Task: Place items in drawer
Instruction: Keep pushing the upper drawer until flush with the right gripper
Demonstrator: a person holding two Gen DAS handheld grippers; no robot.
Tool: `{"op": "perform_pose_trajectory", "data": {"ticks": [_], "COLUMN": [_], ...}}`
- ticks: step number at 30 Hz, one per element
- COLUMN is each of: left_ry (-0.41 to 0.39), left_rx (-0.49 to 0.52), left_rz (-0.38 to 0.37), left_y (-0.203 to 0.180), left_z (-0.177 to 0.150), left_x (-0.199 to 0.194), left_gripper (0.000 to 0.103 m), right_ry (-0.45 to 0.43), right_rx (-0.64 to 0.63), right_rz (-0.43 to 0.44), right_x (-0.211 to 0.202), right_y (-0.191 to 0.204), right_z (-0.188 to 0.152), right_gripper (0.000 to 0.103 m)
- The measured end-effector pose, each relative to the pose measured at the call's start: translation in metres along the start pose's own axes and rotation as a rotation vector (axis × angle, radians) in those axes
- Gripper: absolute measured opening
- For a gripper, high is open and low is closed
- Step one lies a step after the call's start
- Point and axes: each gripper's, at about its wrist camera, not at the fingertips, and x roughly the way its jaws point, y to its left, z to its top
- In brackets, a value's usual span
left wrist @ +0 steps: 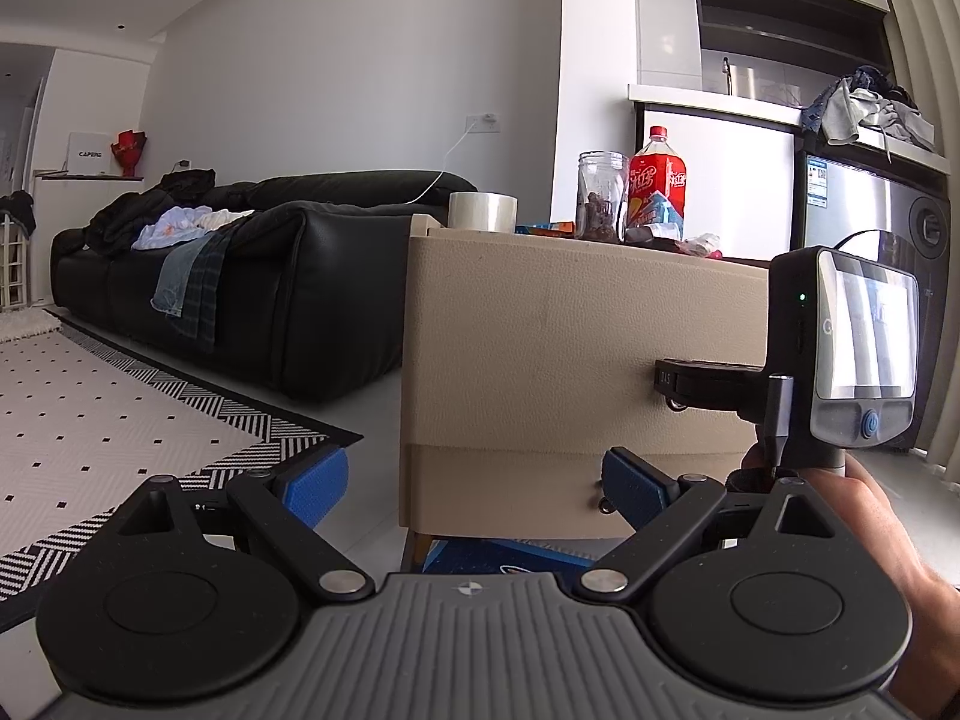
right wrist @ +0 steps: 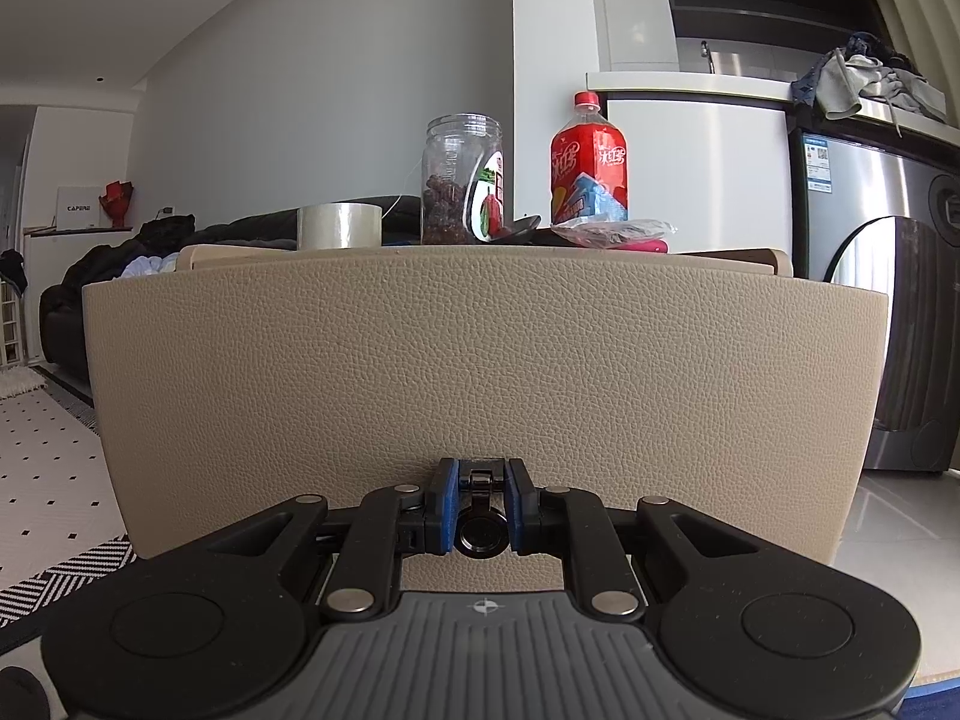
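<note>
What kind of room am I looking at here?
Most likely a small apartment's open living room and kitchenette: a black sofa strewn with clothes, a patterned rug, and a kitchen counter above a steel appliance.

One tape roll point(right wrist: 339, 226), one jar point(right wrist: 462, 180), one red bottle point(right wrist: 589, 165), two hand-held grippers, one sofa point(left wrist: 252, 276)

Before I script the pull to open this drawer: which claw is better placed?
Right. The right claw is shut on the drawer pull of the beige drawer front; the left claw hangs open, off to the side.

I see the beige cabinet point(right wrist: 480, 360) carrying a tape roll point(right wrist: 339, 226), jar point(right wrist: 462, 180), red bottle point(right wrist: 589, 162) and wrapper point(right wrist: 612, 231).
</note>
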Motion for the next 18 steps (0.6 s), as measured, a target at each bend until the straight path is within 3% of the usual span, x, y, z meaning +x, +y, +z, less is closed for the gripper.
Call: {"op": "perform_pose_trajectory", "data": {"ticks": [18], "left_ry": [0.004], "left_rx": [-0.002], "left_rz": [0.003], "left_y": [0.001], "left_z": [-0.001], "left_x": [0.001], "left_gripper": [0.095], "right_ry": [0.005], "right_rx": [0.001], "right_rz": [0.002], "right_x": [0.015], "right_y": [-0.001], "right_z": [0.004], "right_gripper": [0.018]}}
